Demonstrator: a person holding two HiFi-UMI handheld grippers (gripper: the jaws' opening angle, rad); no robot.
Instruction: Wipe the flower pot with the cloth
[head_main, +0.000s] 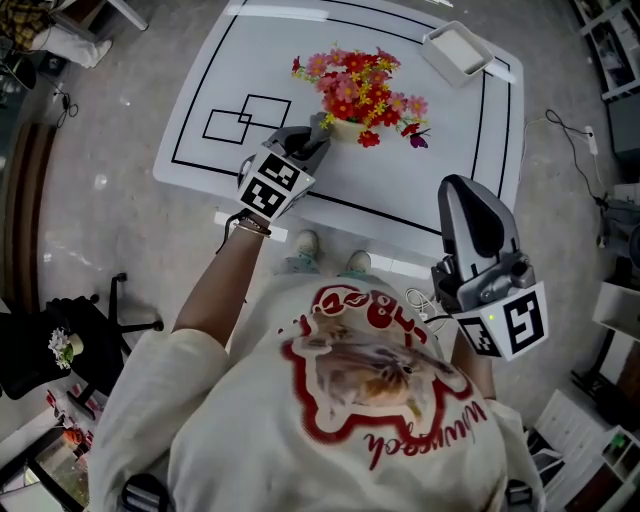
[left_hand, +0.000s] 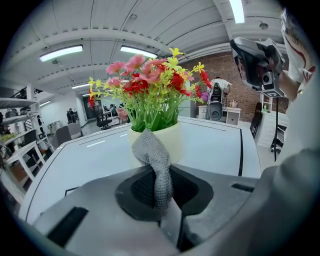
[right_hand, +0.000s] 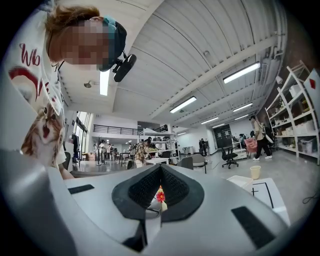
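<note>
A cream flower pot (head_main: 346, 129) with red, pink and yellow flowers stands mid-table on the white table (head_main: 420, 180). My left gripper (head_main: 316, 132) is at the pot's near left side, shut on a grey cloth (left_hand: 153, 159). In the left gripper view the cloth sticks up from the closed jaws and its top lies against the pot (left_hand: 175, 142). My right gripper (head_main: 467, 190) hangs shut and holds nothing, in front of the table's near right edge, well away from the pot. In the right gripper view the flowers (right_hand: 160, 196) show only as a sliver in the notch between the jaws.
A white rectangular tray (head_main: 456, 50) sits at the table's far right corner. Black line markings, with two overlapping squares (head_main: 246, 117), cover the tabletop. Chairs, shelves and people fill the room around. The person's shoes (head_main: 330, 262) show below the near edge.
</note>
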